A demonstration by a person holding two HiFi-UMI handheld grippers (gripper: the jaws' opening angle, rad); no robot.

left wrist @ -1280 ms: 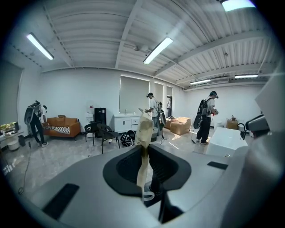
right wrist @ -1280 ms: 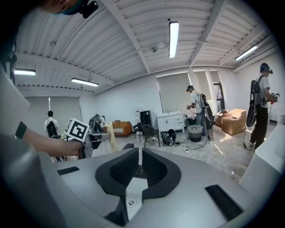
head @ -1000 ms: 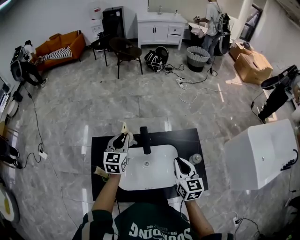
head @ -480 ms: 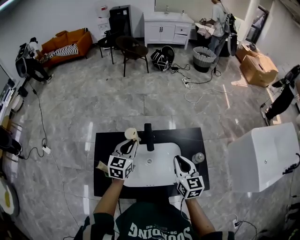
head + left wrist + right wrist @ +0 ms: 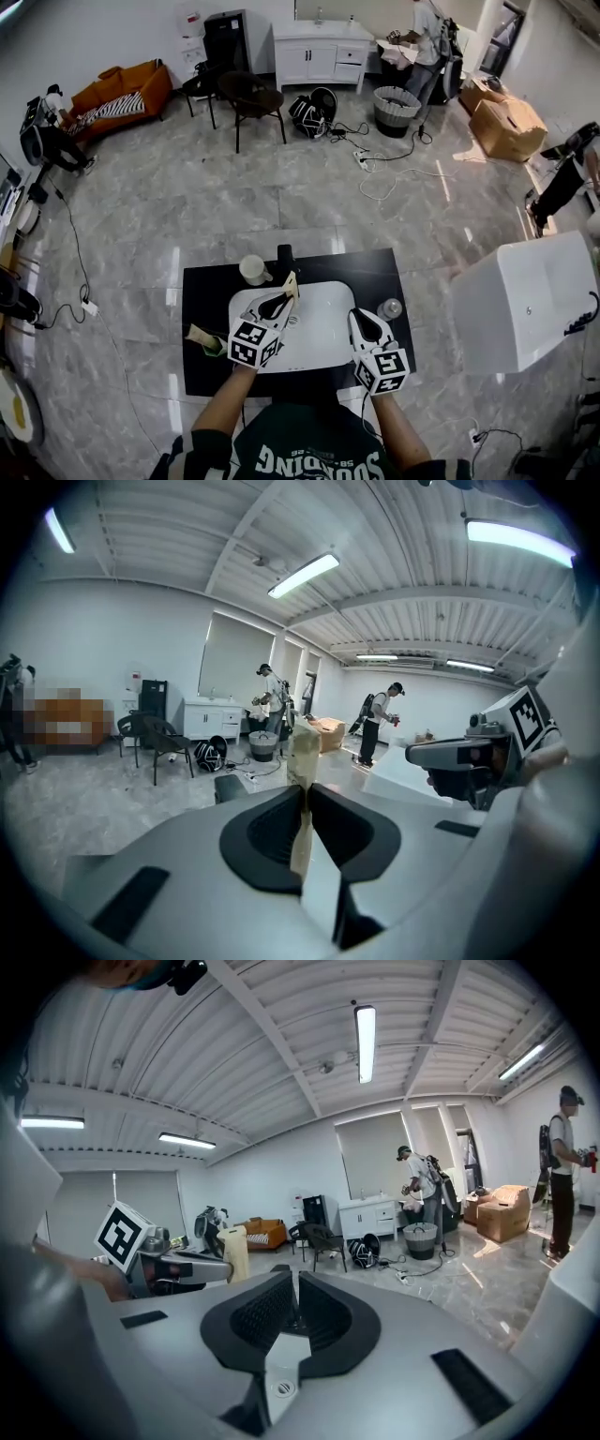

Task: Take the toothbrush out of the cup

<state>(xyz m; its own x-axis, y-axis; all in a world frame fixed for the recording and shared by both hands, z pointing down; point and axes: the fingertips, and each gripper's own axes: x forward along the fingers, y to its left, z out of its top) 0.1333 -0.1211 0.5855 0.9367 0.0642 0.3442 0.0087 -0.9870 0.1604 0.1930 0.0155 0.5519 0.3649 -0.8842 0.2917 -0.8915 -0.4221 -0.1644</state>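
Pinched between the jaws of the left gripper point(image 5: 281, 302): a slim cream-coloured toothbrush point(image 5: 292, 283), standing nearly upright, with its upper end rising past the fingertips. Jaws only a narrow slit apart, having just been closing on the handle, both pads pressed against it. Held over the white oval sink basin point(image 5: 323, 352), clear of the round cream cup point(image 5: 252, 270) and no longer touching it. Cup itself upright on the black countertop point(image 5: 211, 291), at the back left corner of the basin, just beside the black faucet point(image 5: 286, 253).

To the right, over the front right edge of the basin: the right gripper point(image 5: 359, 322), jaws brought together, nothing between them. Near it on the countertop, a small clear glass point(image 5: 389, 309). At the left front of the countertop, a small yellowish object point(image 5: 201, 337), too small to make out. Beyond the counter on the right, a big white box point(image 5: 520, 300) on the grey marble floor point(image 5: 281, 187).
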